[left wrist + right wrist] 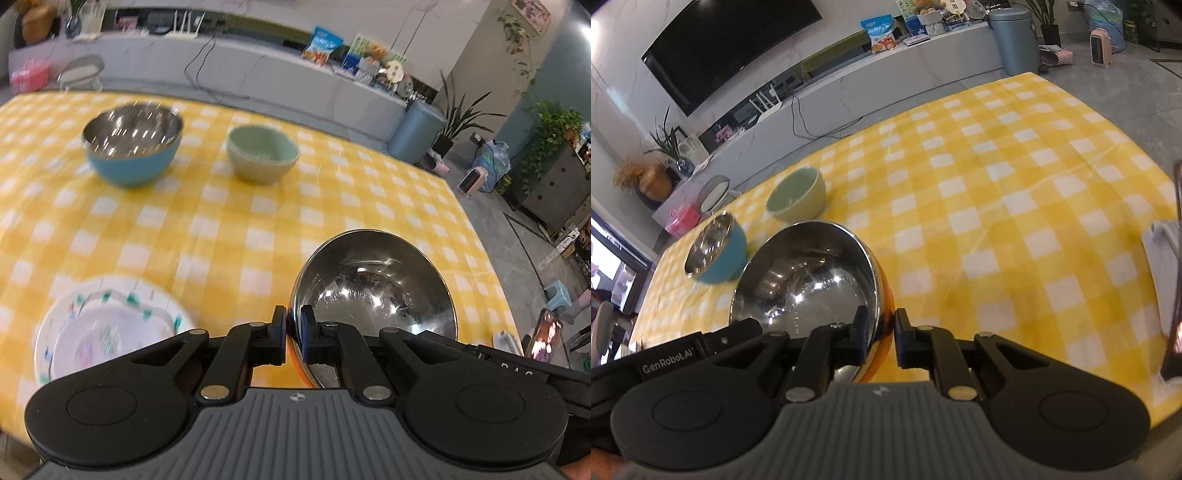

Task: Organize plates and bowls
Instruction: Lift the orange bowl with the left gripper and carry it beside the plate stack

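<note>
While both grippers, left (294, 332) and right (881, 334), are pinching the steel bowl's (373, 291) rim, I am keeping it level, aiming for the blue bowl (133, 144).

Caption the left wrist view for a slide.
Left gripper pinches the rim of an orange steel-lined bowl above a yellow checked tablecloth.

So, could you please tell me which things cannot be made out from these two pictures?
- Plates, left wrist view: motion blur smears the pattern; the left tongs cover the near edge.
- Orange bowl: its underside is hidden in both views, so lifted or resting is unclear.
- Right tongs, right wrist view: straddle the rim; contact unclear.
- Phone: screen too small.
</note>
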`<move>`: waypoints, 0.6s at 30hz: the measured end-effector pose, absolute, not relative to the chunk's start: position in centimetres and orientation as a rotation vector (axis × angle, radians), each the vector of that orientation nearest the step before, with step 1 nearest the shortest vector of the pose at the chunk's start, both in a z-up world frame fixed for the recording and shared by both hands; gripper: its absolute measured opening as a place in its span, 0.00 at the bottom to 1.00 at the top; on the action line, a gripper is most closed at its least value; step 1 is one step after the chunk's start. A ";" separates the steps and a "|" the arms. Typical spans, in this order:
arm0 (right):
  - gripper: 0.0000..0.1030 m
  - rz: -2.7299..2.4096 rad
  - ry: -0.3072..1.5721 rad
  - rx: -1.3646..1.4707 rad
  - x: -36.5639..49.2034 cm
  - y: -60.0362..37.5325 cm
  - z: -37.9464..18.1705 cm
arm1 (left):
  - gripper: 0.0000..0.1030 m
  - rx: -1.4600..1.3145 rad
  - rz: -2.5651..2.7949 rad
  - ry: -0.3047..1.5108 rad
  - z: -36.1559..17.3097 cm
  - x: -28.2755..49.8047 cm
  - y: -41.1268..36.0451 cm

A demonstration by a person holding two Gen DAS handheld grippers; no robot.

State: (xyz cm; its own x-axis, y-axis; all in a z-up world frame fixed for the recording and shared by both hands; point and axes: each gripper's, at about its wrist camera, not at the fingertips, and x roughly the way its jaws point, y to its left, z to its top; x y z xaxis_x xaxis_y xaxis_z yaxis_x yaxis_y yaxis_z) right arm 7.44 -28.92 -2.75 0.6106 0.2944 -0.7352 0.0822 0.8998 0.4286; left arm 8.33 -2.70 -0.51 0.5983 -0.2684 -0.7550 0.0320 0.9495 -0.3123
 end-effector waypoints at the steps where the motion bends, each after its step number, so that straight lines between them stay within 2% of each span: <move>1: 0.12 0.131 0.926 0.450 7.1 -28.8 -2.9 | 0.07 -0.279 -0.173 0.922 -0.6 7.9 -2.6; 18: 0.12 0.177 1.043 0.408 4.5 -27.0 -4.6 | 0.07 -0.299 -0.130 1.021 -2.8 5.0 -0.5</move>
State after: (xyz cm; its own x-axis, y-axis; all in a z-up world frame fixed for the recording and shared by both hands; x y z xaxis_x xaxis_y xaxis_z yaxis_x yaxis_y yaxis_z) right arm 4.53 -27.03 -4.64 0.4976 0.3327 -0.8010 0.0492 0.9112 0.4091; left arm 5.04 -0.50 -2.77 0.5196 -0.2449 -0.8186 -0.0324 0.9517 -0.3053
